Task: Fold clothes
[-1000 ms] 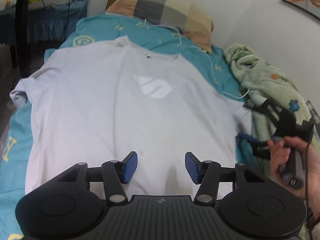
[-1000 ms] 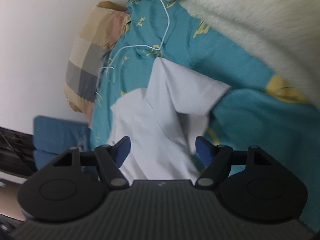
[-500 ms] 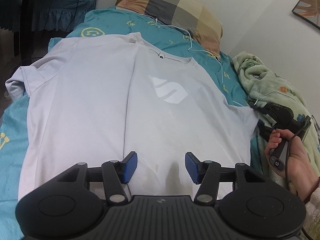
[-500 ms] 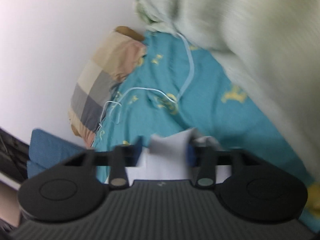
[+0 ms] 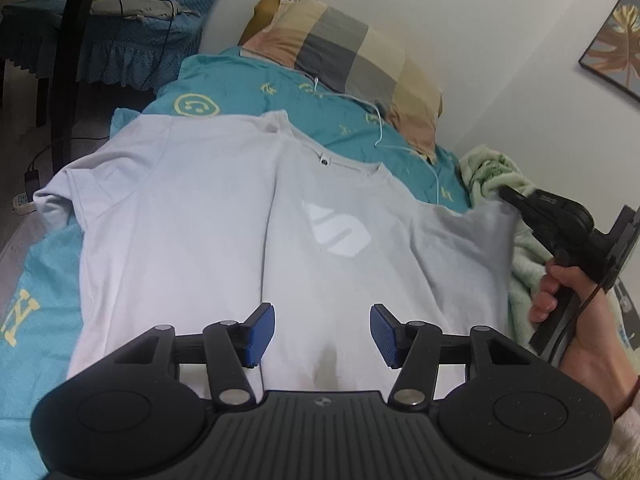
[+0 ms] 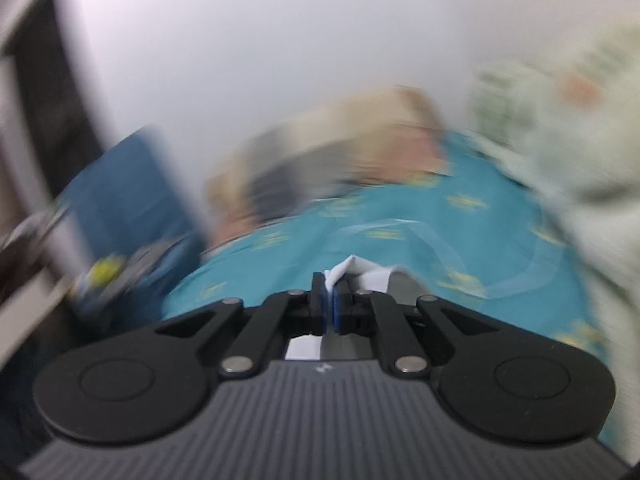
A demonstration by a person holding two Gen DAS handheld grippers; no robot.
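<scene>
A white T-shirt (image 5: pixel 224 220) with a pale chest logo lies face up on the teal bedsheet (image 5: pixel 248 92), collar toward the pillow. My left gripper (image 5: pixel 322 334) hovers open over the shirt's lower middle, holding nothing. At the right edge of the left wrist view, a hand carries my right gripper (image 5: pixel 510 196), which pinches the shirt's right sleeve and lifts it off the bed. The right wrist view is blurred by motion; there my right gripper (image 6: pixel 329 294) is shut on a fold of the white sleeve (image 6: pixel 360 272).
A checked pillow (image 5: pixel 352 60) lies at the head of the bed against the white wall. A pale green fleece blanket (image 5: pixel 500 172) is bunched along the right side. A white cable (image 5: pixel 380 128) trails across the sheet. A dark post (image 5: pixel 66 60) and draped table stand left.
My right gripper has shut on the shirt's right sleeve and is lifting it, swinging quickly. The left gripper stays open, and its view has drawn back a little.
</scene>
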